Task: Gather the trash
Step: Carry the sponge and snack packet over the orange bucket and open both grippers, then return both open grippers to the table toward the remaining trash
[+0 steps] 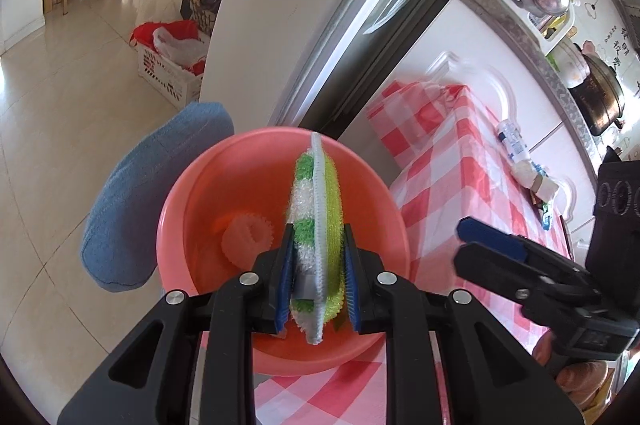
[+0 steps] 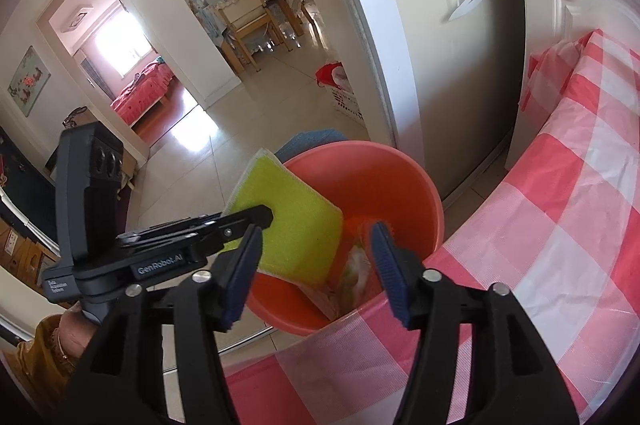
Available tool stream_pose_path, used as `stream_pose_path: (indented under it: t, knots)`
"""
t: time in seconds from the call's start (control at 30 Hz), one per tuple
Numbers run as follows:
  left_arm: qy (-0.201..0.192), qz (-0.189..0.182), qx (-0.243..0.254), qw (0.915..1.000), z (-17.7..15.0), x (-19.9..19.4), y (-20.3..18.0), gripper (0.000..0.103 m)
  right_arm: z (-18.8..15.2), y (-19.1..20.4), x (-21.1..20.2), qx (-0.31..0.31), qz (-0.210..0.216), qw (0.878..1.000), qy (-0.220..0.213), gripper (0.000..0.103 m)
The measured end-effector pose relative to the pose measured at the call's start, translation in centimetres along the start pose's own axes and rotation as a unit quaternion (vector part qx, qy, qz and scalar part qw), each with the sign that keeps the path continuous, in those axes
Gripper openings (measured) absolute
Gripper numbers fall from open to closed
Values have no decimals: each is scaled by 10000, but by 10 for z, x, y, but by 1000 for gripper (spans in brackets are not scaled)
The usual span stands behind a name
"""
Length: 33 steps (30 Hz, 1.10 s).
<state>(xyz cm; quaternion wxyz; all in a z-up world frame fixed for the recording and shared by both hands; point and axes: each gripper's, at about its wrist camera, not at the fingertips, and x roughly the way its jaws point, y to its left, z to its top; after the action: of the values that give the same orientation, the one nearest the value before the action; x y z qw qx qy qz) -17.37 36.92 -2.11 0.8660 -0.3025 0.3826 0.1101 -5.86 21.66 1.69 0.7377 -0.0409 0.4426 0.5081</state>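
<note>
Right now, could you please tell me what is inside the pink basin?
Inside the pink basin lies a pale ridged round piece and some crumpled wrappers. The left hand-held gripper holds a green sponge cloth over it, hiding part of the bottom.

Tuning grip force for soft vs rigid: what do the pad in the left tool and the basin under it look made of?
Scrub pad: soft fabric, it seems; fuzzy green-white fibres on one face, flat yellow-green weave on the other, white stitched edge. The left tool appears to squeeze it in.
Basin: likely moulded plastic; smooth coral-pink wall with a soft sheen, thin rolled rim.
</note>
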Motion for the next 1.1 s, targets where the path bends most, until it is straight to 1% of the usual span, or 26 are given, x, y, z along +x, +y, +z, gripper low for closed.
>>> stream_pose_path:
  t: [0.03,0.07,0.1,0.13,0.17,0.2,0.23,0.3,0.4,0.53,0.57,0.83,0.9,1.1]
  knots:
    - [23,-5,-30,10000,0,1,1,24,-1,-1,-1,19,-22,10000,-31,60]
    - [55,-17,-56,10000,-1,3,2,27,-2,-1,-3,40,-40,10000,-64,61]
    - [71,-10,-73,9999,-2,5,3,37,-2,-2,-6,63,-53,9999,-109,64]
    - [75,32,-97,9999,-2,5,3,46,-3,-3,-9,85,-67,9998,-162,66]
    - [62,67,-115,9999,-3,6,4,60,-4,-3,-12,104,-87,9997,-213,68]
    - [11,89,-121,9999,-3,4,4,64,-5,-5,-16,130,-101,9995,-282,70]
    - [-21,95,-115,9999,-3,3,5,65,-5,-6,-20,159,-110,9992,-345,71]
    - [-76,167,-121,9998,-2,1,4,77,-7,-10,-29,214,-147,9986,-470,79]
    - [-87,190,-183,9996,1,-3,5,80,-11,-15,-43,263,-227,9973,-642,82]
    - [-151,170,-283,9993,4,-9,2,86,-16,-27,-63,402,-316,9949,-864,83]
    - [-155,156,-311,9993,5,-11,0,89,-17,-30,-66,450,-320,9944,-904,84]
    - [-98,-69,-228,9997,12,-16,-25,90,-37,-64,-100,977,-336,9870,-1229,85]
    - [-78,-116,-220,9997,13,-16,-32,93,-42,-75,-110,1115,-350,9845,-1311,86]
    - [51,-226,-185,9996,15,-9,-61,93,-56,-104,-139,1547,-319,9736,-1647,90]
